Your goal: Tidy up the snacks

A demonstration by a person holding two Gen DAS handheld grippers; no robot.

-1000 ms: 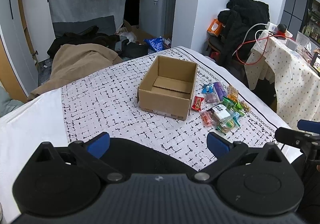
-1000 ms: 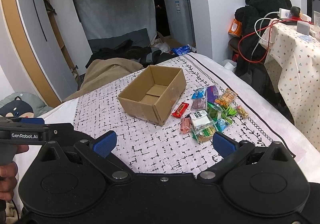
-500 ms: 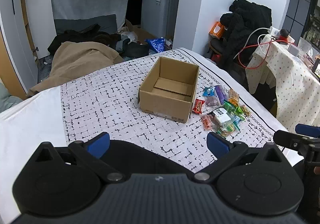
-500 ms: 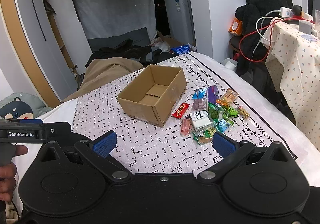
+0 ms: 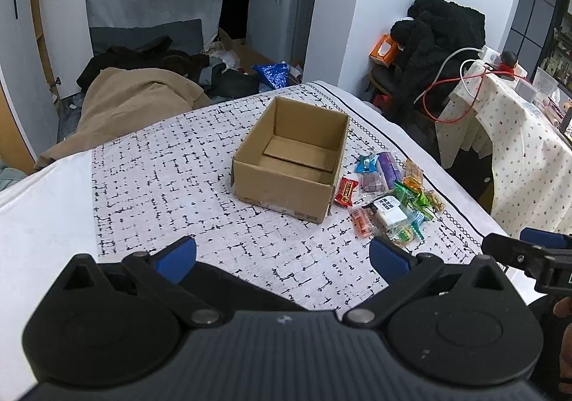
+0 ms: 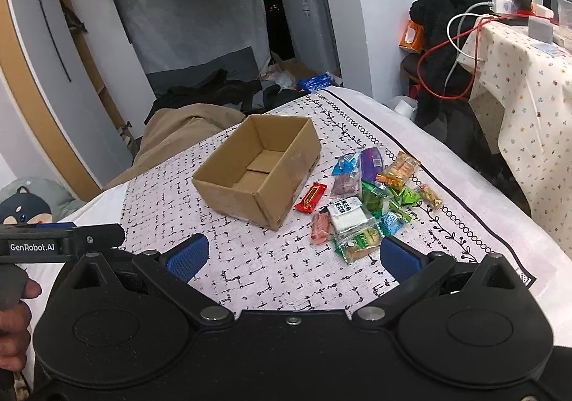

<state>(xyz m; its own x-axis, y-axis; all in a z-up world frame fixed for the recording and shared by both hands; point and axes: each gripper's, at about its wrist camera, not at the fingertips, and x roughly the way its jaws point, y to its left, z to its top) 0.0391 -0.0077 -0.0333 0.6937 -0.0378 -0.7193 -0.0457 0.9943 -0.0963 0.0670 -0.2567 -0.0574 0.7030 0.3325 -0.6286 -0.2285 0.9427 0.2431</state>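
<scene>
Left gripper and right gripper — jaws wide apart, holding nothing, above patterned cloth. Cardboard box centre, nothing in it; snacks heaped just right of it. Beyond — washing machine, draped side table.

"GenRobot.AI" stands in white on my left gripper, left of the box. Print on the white snack is too small to read.
</scene>
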